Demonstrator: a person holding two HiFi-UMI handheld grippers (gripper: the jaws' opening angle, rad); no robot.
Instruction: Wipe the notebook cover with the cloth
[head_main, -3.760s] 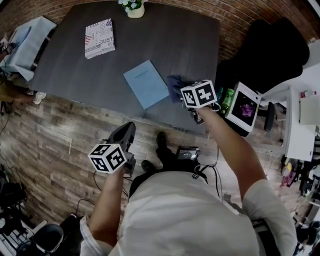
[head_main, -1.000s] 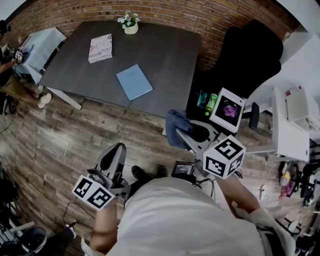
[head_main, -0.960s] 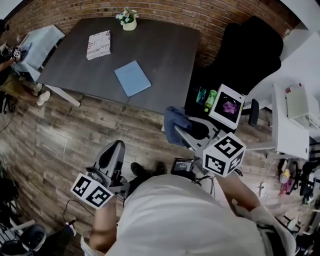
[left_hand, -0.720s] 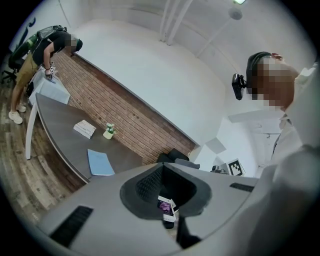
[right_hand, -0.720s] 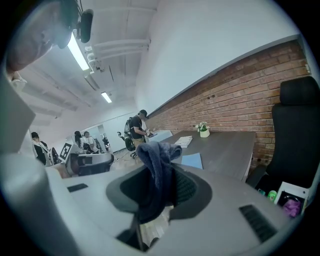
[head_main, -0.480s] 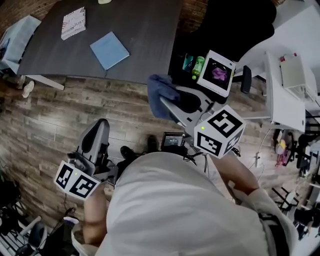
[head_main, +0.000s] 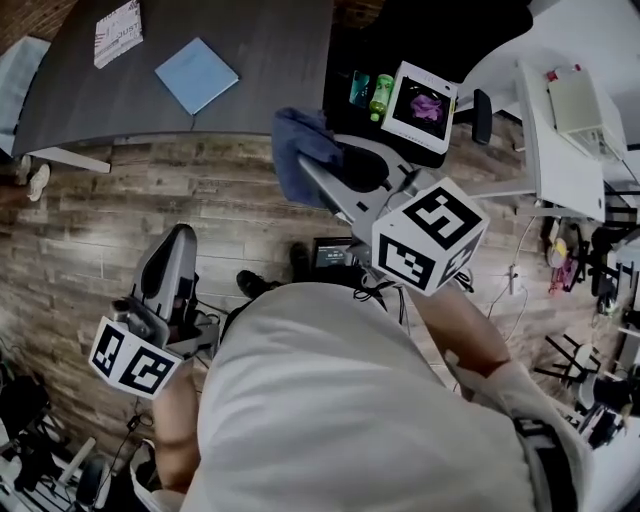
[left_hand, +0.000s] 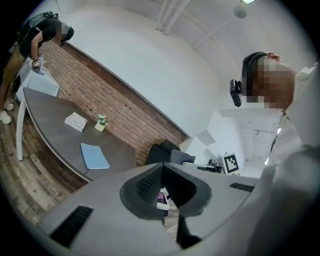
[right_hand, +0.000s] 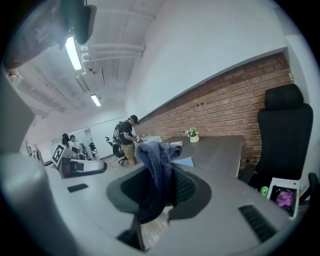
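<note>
Fingers (right_hand: 189, 192) of right gripper (right_hand: 159, 192) clamp half-hidden cloth (right_hand: 156, 156); left gripper (left_hand: 167, 195) seemingly closed, empty.

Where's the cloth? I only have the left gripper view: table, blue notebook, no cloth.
Observer: The blue cloth is clamped in the right gripper, draped over its jaws.
Operator: Is it touching the notebook?
Observer: No. The head view shows it held near the table's near corner, well apart from the blue notebook.
Operator: And my left gripper?
Observer: The left gripper hangs low by the person's hip, over the wooden floor, away from the table.
</note>
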